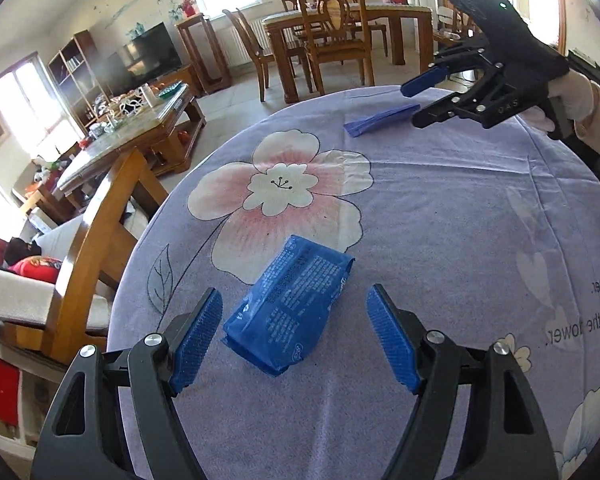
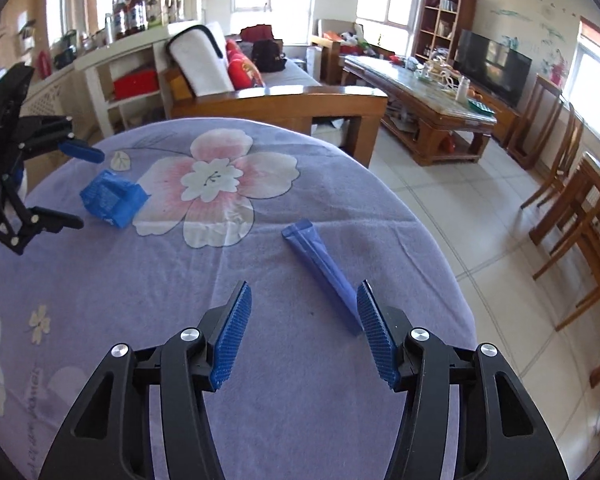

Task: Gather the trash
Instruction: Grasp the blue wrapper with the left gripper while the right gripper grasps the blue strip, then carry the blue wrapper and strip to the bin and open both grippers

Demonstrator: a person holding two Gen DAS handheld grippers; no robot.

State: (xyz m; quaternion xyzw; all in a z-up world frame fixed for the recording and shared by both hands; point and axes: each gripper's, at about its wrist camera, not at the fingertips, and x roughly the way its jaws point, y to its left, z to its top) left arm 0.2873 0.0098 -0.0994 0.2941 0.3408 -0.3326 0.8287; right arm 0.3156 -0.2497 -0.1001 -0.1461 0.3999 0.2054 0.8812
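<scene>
A crumpled blue snack wrapper (image 1: pixel 290 304) lies on the purple flowered tablecloth (image 1: pixel 440 220). My left gripper (image 1: pixel 294 306) is open, its blue pads on either side of the wrapper's near end, not touching it. A flat folded blue bag (image 2: pixel 320 268) lies near the table's right edge. My right gripper (image 2: pixel 304 300) is open just before it, the right pad (image 2: pixel 374 336) beside the bag's near end. The right gripper also shows in the left wrist view (image 1: pixel 418 98), near the folded bag (image 1: pixel 380 120). The left gripper (image 2: pixel 80 188) and the wrapper (image 2: pixel 114 198) show in the right wrist view.
The round table drops off to tiled floor (image 2: pixel 480 220). A wooden sofa (image 2: pixel 276 100) stands behind it, a coffee table (image 2: pixel 420 84) and a TV (image 2: pixel 496 66) further off. Dining chairs (image 1: pixel 332 36) and a dining table (image 1: pixel 348 16) stand beyond.
</scene>
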